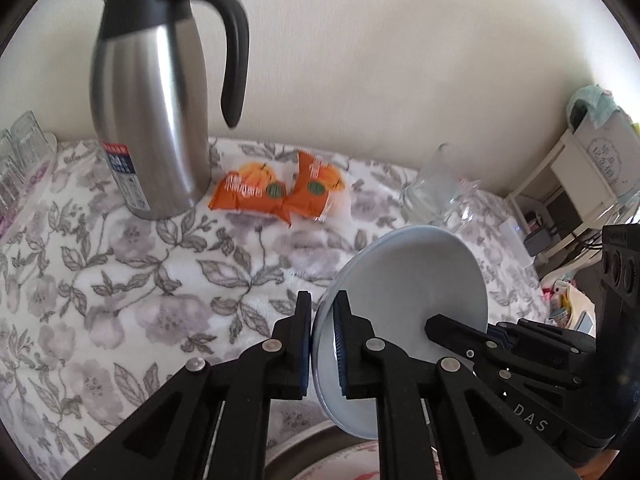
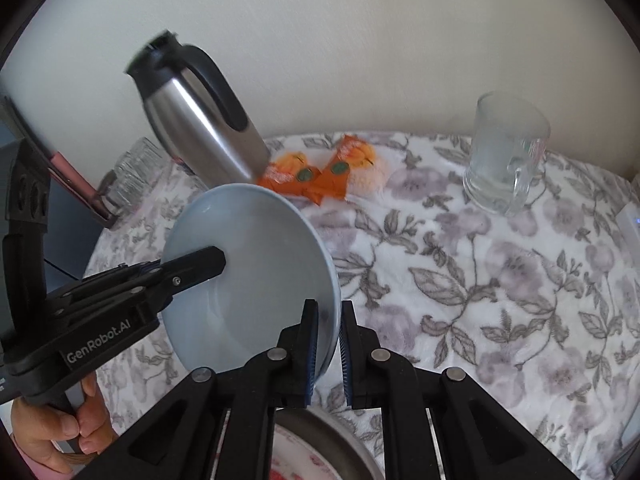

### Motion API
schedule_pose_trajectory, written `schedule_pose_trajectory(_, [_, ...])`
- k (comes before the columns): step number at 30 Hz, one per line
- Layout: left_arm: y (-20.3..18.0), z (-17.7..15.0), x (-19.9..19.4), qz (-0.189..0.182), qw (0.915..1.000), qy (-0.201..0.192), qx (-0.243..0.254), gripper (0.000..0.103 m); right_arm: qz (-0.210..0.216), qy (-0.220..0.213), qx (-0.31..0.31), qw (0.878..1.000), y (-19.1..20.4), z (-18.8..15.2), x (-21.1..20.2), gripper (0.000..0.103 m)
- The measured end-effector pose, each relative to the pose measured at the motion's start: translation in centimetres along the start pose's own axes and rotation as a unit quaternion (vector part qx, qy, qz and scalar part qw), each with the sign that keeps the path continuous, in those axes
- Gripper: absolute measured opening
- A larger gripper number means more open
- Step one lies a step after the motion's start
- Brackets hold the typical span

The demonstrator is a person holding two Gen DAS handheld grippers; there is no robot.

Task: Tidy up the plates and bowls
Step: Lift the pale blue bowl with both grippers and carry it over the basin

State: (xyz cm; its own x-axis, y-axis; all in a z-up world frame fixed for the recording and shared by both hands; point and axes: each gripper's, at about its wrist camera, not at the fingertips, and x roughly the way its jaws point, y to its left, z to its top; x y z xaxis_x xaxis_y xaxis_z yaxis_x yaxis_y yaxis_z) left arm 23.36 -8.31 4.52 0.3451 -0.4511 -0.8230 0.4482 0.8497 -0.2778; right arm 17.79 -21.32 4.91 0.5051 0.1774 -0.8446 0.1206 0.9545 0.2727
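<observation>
A pale blue plate (image 1: pixel 408 280) (image 2: pixel 256 264) hangs tilted above the floral tablecloth, gripped at opposite rims. My left gripper (image 1: pixel 322 300) is shut on its left rim; in the right wrist view that gripper (image 2: pixel 216 258) reaches in from the left, held by a hand (image 2: pixel 60 432). My right gripper (image 2: pixel 328 308) is shut on the right rim and appears in the left wrist view (image 1: pixel 434 326) at the plate's far side. Below the jaws lies a metal-rimmed dish (image 1: pixel 320 452) (image 2: pixel 320 440) with a red pattern, mostly hidden.
A steel thermos jug (image 1: pixel 152 120) (image 2: pixel 208 132) stands at the back left, orange snack packets (image 1: pixel 280 192) (image 2: pixel 316 176) beside it. A glass mug (image 1: pixel 436 188) (image 2: pixel 504 160) stands back right. Ribbed glasses (image 1: pixel 20 160) (image 2: pixel 132 168) sit far left. A white shelf (image 1: pixel 580 168) is beyond the table.
</observation>
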Motion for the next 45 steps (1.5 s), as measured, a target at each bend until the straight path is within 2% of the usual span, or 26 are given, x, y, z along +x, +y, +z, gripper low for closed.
schedule_pose_trajectory(6, [-0.7,-1.5,-4.0,-0.002,0.9998,-0.016,-0.015,0.011,0.006,-0.021,-0.001,1.0,1.4,-1.6,-3.4,0.011])
schedule_pose_trajectory(10, [-0.5,-3.9,-5.8,-0.028,0.9987,-0.018,-0.038,0.011,-0.007,-0.028,-0.013,0.999,2.5,-3.4,-5.7,0.011])
schedule_pose_trajectory(18, [0.2,-8.6,-9.4,-0.046,0.9962,-0.032,-0.067,0.011,-0.027,-0.038,-0.044,0.998,5.6,-7.2,-9.2,0.011])
schedule_pose_trajectory(25, [0.7,-11.2,-13.1,-0.026,0.9957,-0.068,-0.056,0.011,-0.03,-0.049,-0.056,0.997,7.9,-10.2,-10.9,0.012])
schedule_pose_trajectory(30, [1.5,-13.3,-13.6,-0.042,0.9938,-0.066,-0.079,0.011,-0.039,-0.056,-0.058,0.996,8.7,-11.9,-11.7,0.012])
schedule_pose_trajectory(35, [1.3,-14.9,-14.4,-0.03,0.9935,-0.078,-0.077,0.011,-0.035,-0.067,-0.043,0.996,8.9,-13.6,-11.9,0.012])
schedule_pose_trajectory(39, [1.1,-15.4,-14.2,-0.027,0.9945,-0.074,-0.069,0.011,-0.047,-0.066,-0.046,0.996,9.0,-14.3,-11.5,0.012])
schedule_pose_trajectory(45, [0.9,-15.4,-13.2,-0.019,0.9957,-0.063,-0.065,0.011,-0.04,-0.057,-0.033,0.997,8.0,-14.5,-10.5,0.012])
